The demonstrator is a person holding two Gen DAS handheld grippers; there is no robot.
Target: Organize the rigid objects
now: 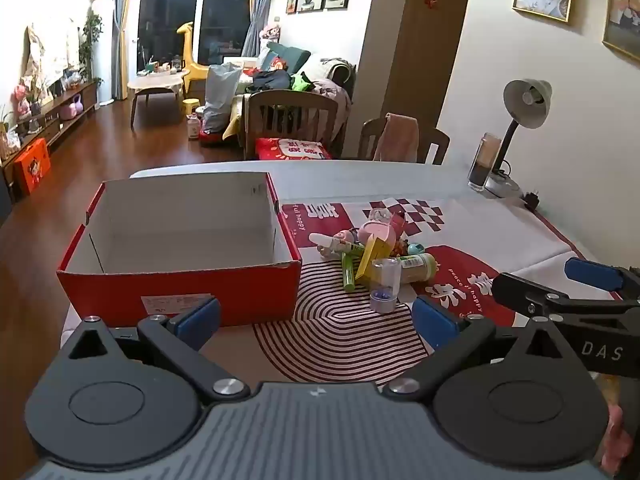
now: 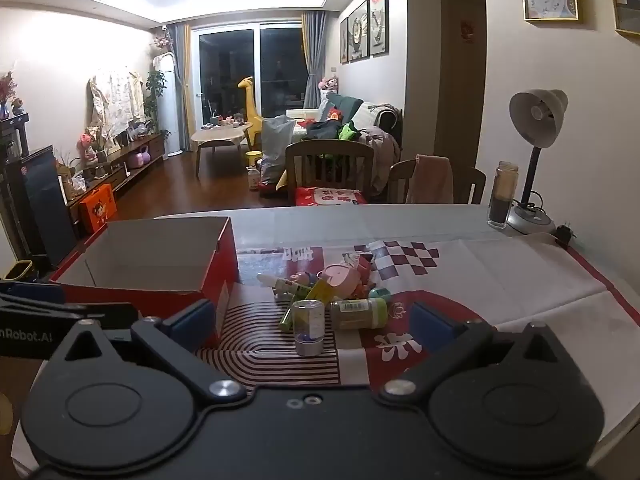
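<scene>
The left gripper [image 1: 316, 320] is spread wide at lower centre, nothing pinched. The right gripper [image 2: 310, 326] is likewise spread, empty, low in its frame. Just beyond, a small clear vial [image 2: 308, 328] is stood upright before the pile of small objects [image 1: 368, 252] at centre. The open red box [image 1: 180, 248] is seen left of it, on the patterned tablecloth [image 1: 480, 232].

The right gripper [image 2: 310, 326] hangs wide open above a table [image 2: 400, 220] spread with a red-and-white patterned cloth [image 2: 500, 272], nothing between its blue pads. Just ahead stands a small clear vial [image 2: 308, 327], upright before a heap of small toys and bottles [image 2: 336, 292]. An open red cardboard box [image 2: 152, 268] sits left, a desk lamp [image 2: 536, 152] far right.
</scene>
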